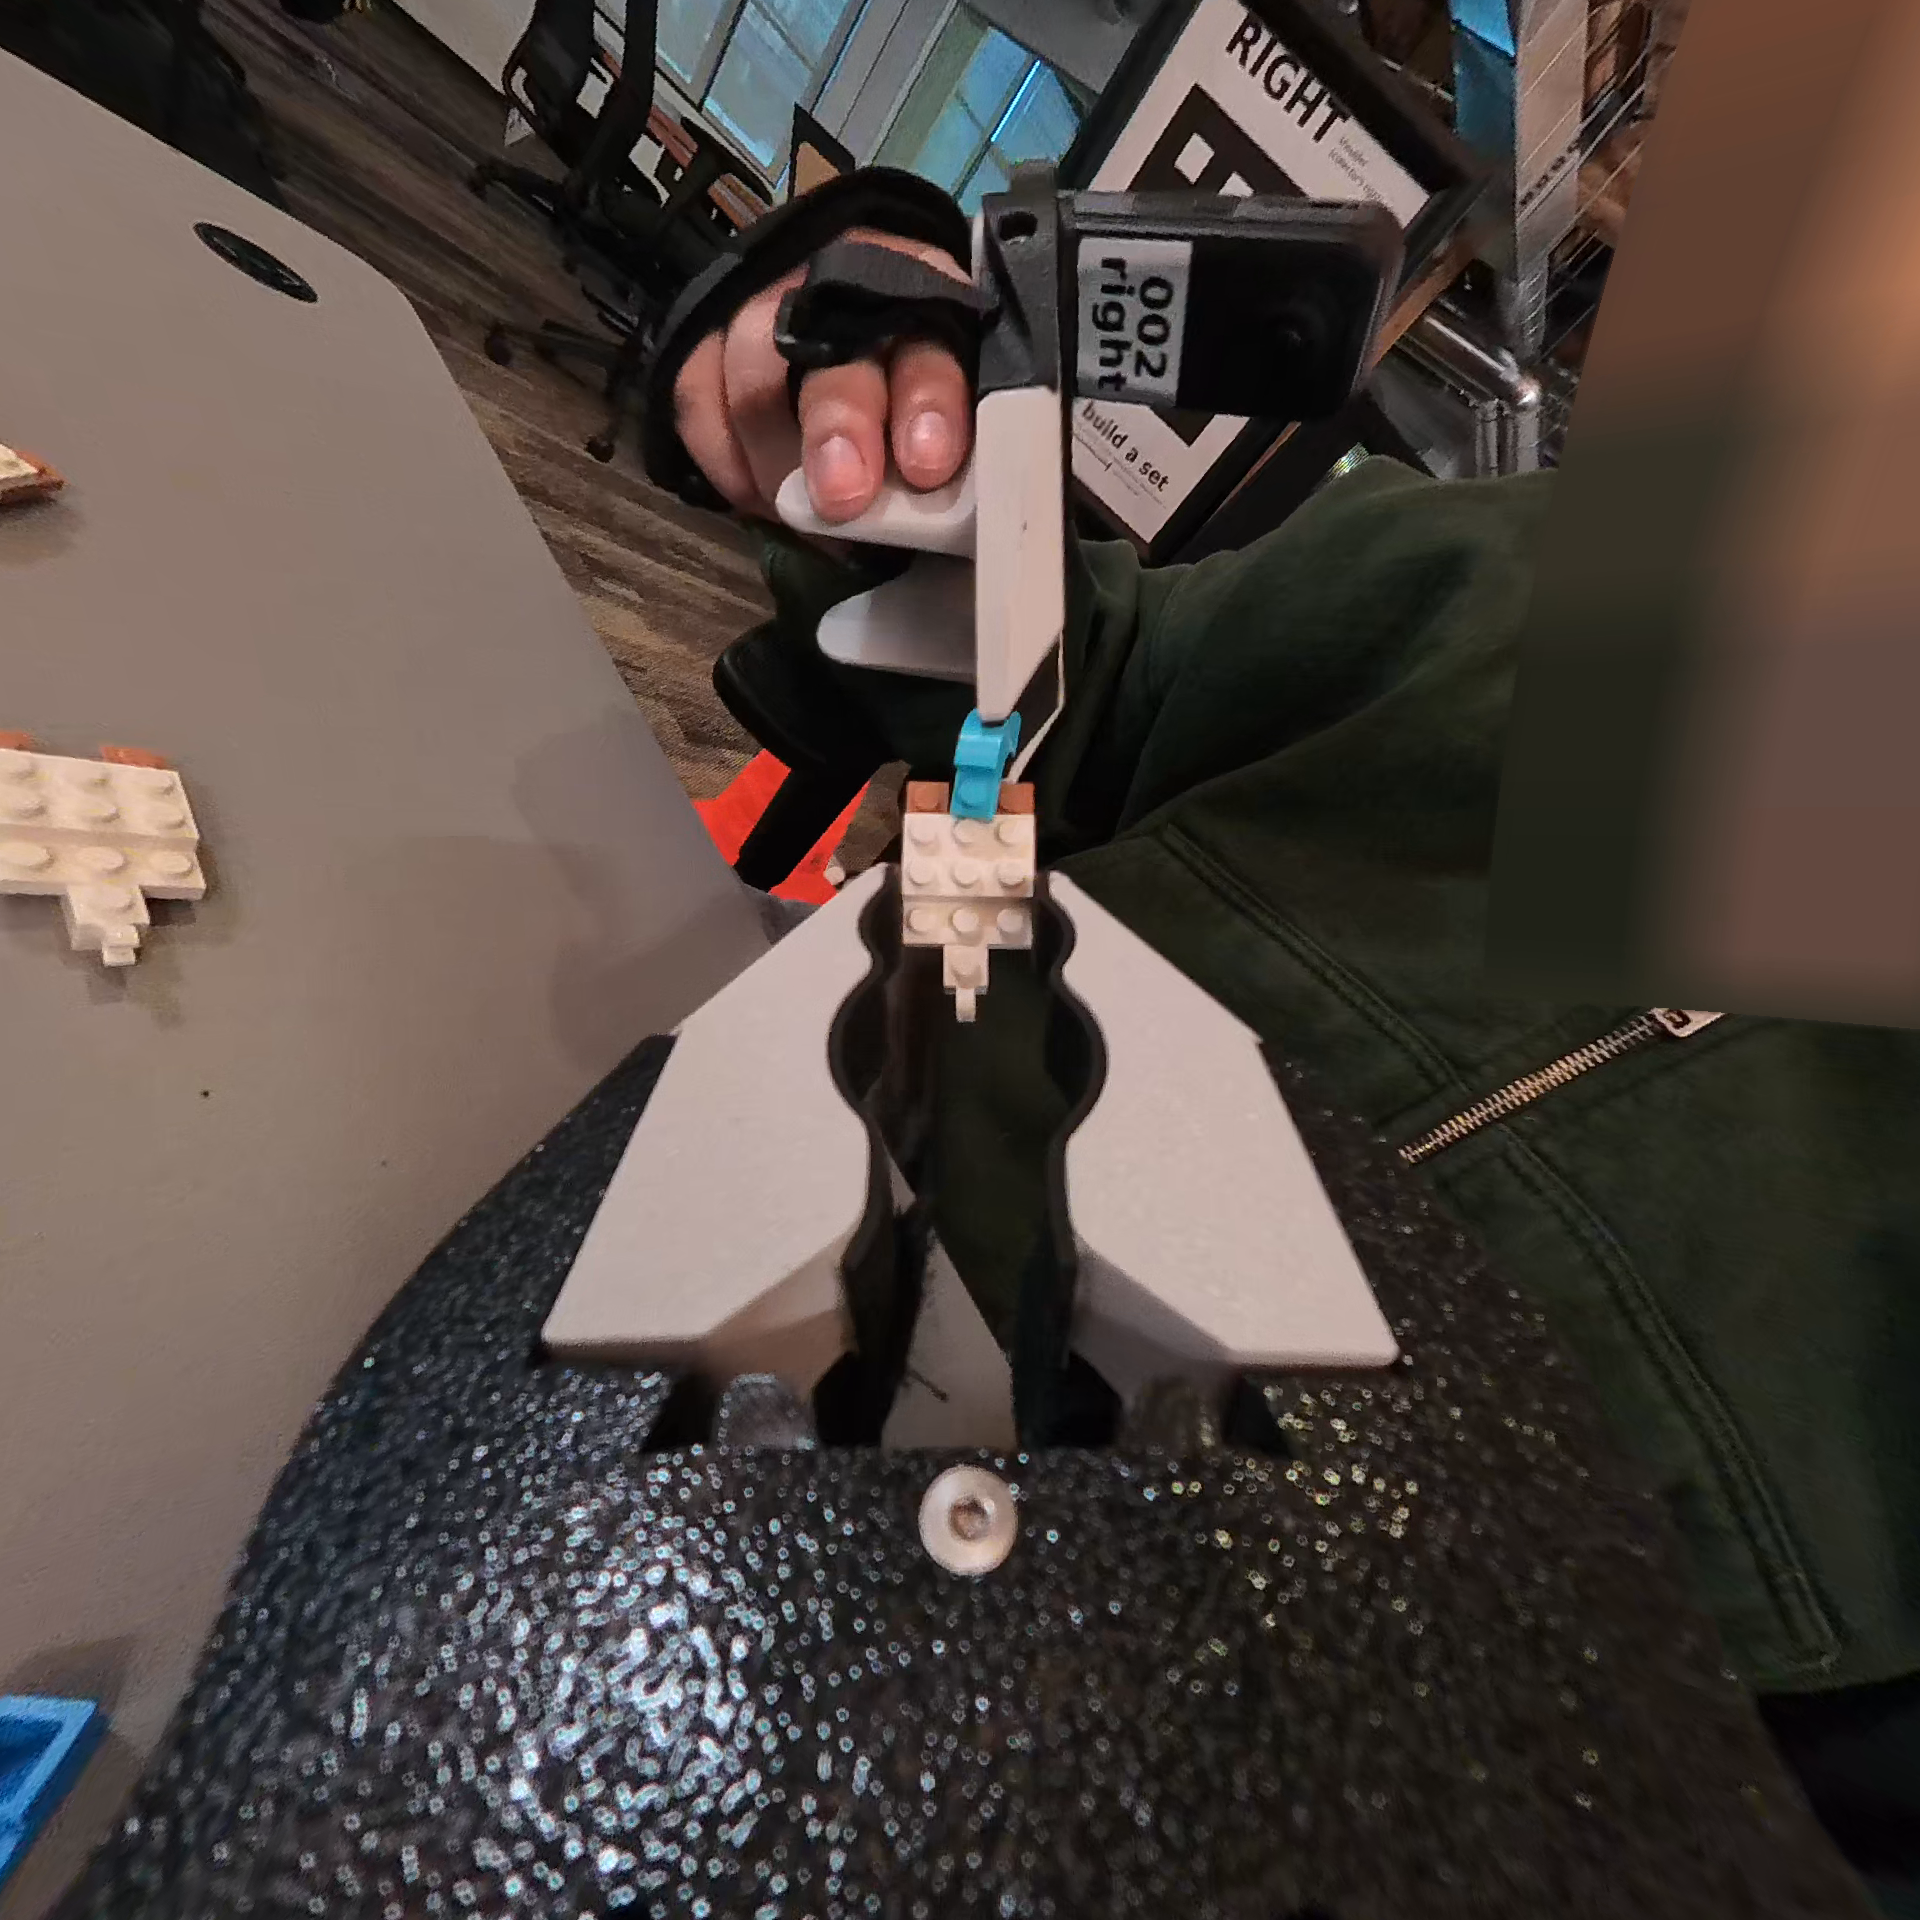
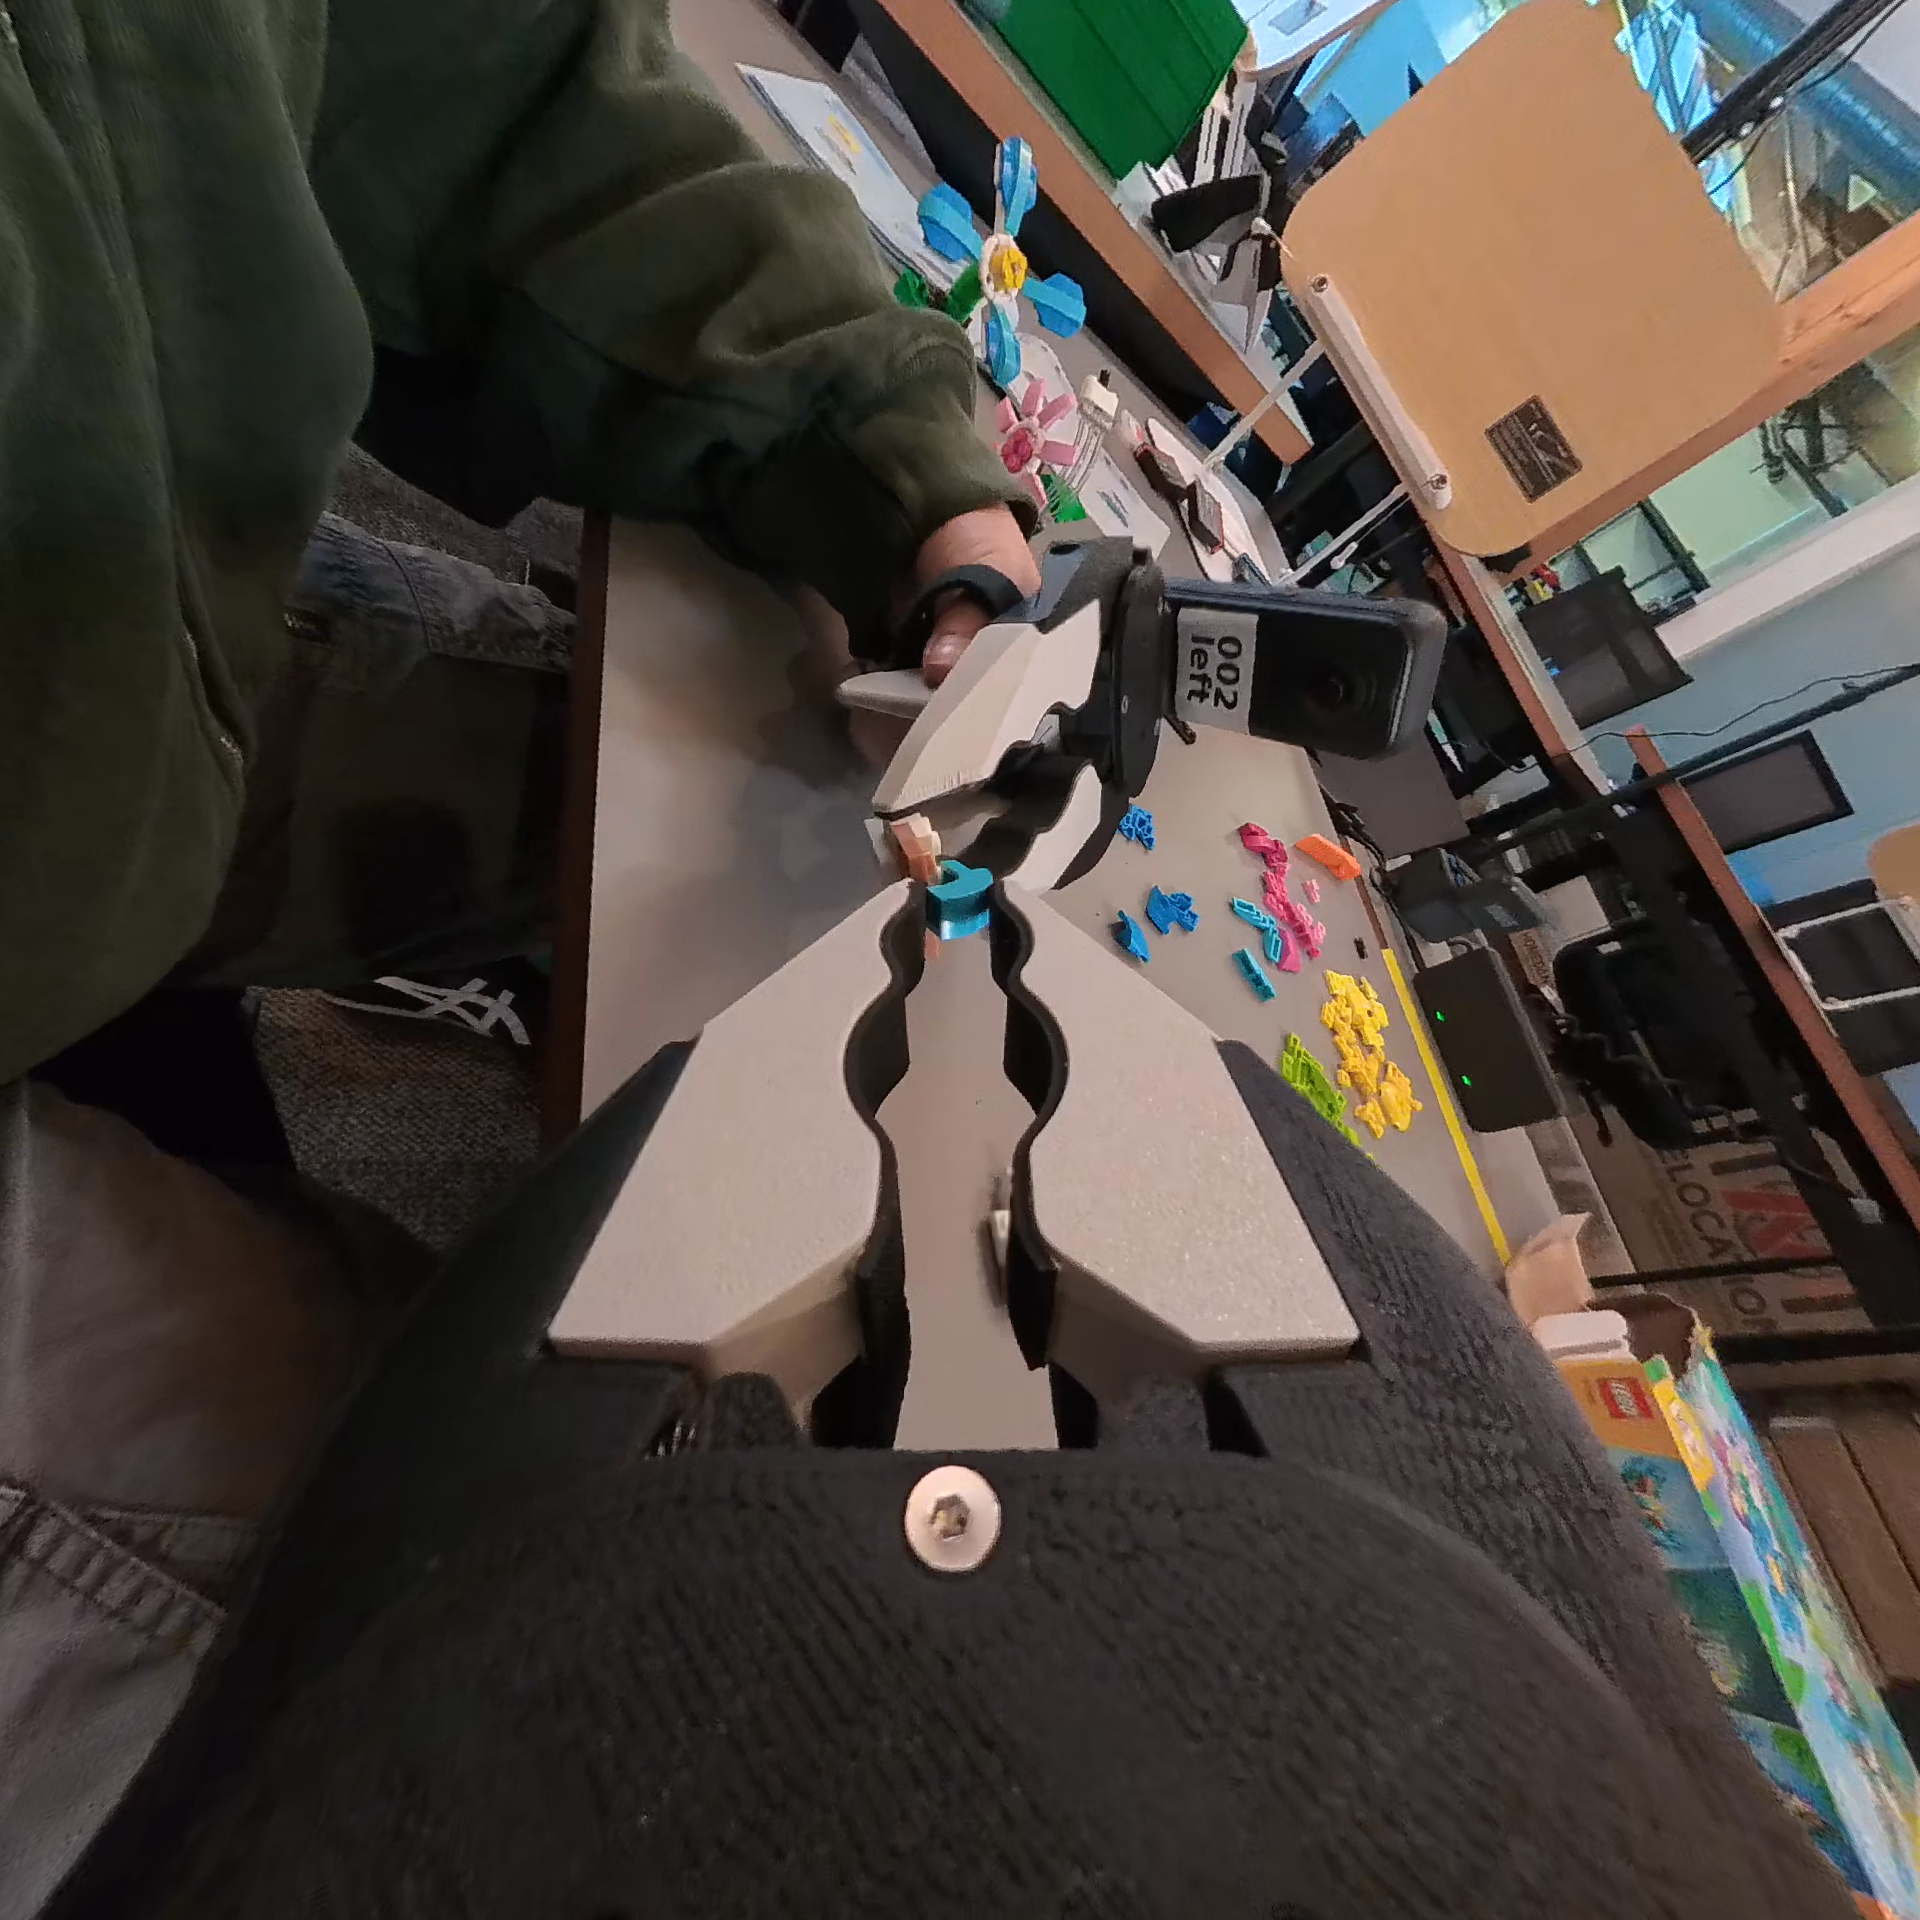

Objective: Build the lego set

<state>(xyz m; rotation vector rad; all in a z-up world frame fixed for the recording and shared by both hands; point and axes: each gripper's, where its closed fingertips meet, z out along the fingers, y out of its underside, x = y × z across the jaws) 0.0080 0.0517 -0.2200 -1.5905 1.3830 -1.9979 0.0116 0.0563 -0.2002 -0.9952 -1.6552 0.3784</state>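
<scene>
Up close, the left gripper (image 1: 966,914) is clamping a small white brick assembly (image 1: 968,883) with brown bits at its far end, pads pressing on both sides. The right gripper (image 2: 954,914) is pinching a little blue clip piece (image 2: 954,902) in a narrow grip and holding it right against the far end of that white build, above the table's near edge. Another white plate assembly (image 1: 94,842) is lying on the grey table (image 1: 364,727), and colourful loose bricks (image 2: 1340,1029) are sitting farther out.
</scene>
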